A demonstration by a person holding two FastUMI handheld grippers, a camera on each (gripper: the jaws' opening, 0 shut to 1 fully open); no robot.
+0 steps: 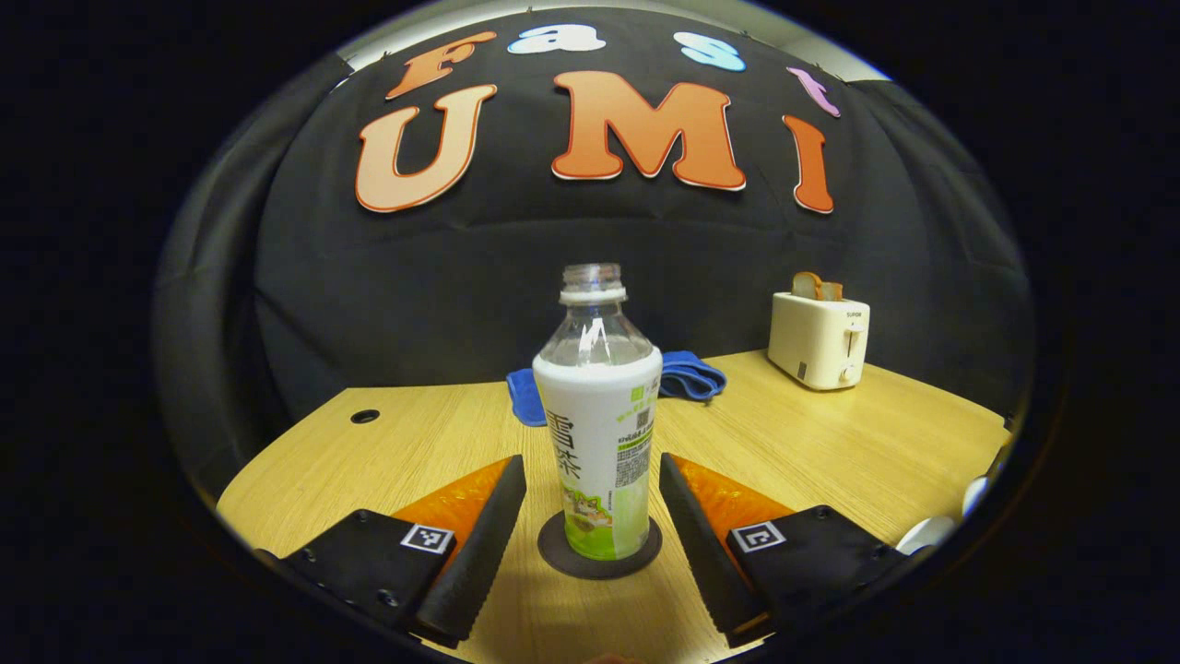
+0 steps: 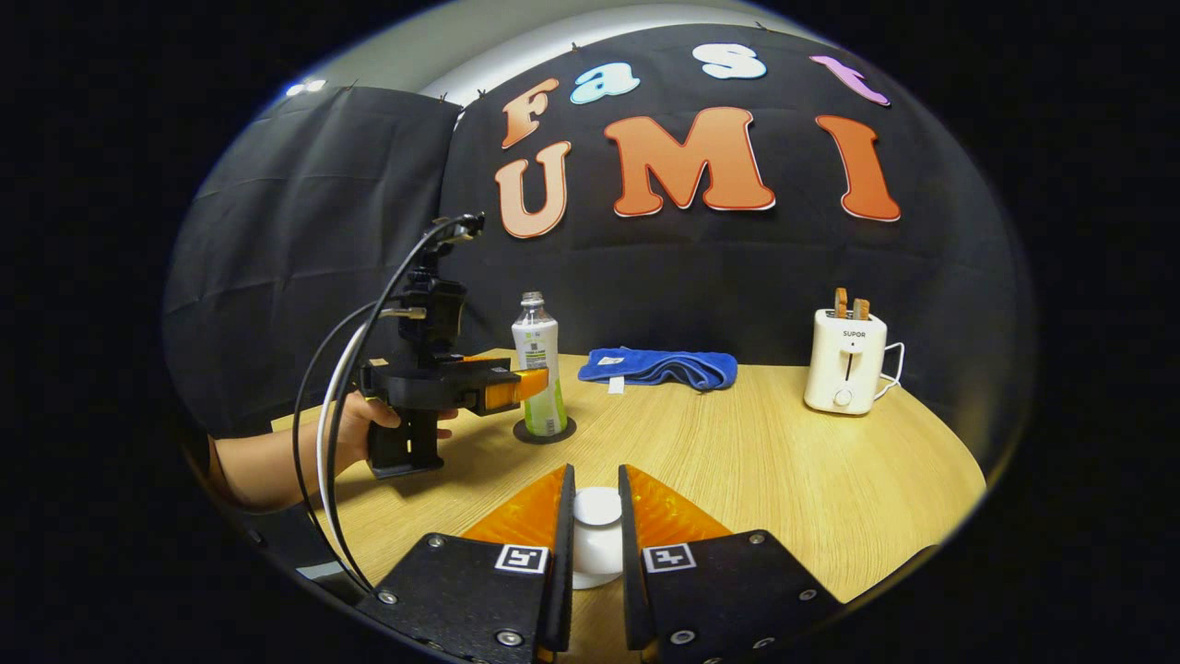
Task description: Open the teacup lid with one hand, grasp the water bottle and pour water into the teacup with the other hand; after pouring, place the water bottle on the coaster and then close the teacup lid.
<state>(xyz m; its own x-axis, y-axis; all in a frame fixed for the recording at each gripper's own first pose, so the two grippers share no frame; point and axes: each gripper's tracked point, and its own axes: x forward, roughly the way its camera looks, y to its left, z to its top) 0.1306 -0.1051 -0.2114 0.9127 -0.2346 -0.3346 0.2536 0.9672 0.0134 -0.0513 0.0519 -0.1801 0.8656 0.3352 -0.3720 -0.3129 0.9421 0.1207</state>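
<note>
Bottle (image 1: 599, 433) upright on coaster (image 1: 564, 560), toward desk (image 1: 830, 443) left edge; left gripper (image 1: 592, 516) jaws released, flanking without touching, likely after set-down. Right gripper (image 2: 596, 526) jaws clenched on teacup lid (image 2: 597, 509), ready for closing.

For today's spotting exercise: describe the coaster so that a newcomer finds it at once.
Start at the wooden table and find the blue towel near the back wall. In front stands an uncapped water bottle; the coaster is the dark round disc under it, the only flat, dark thing there.
</note>
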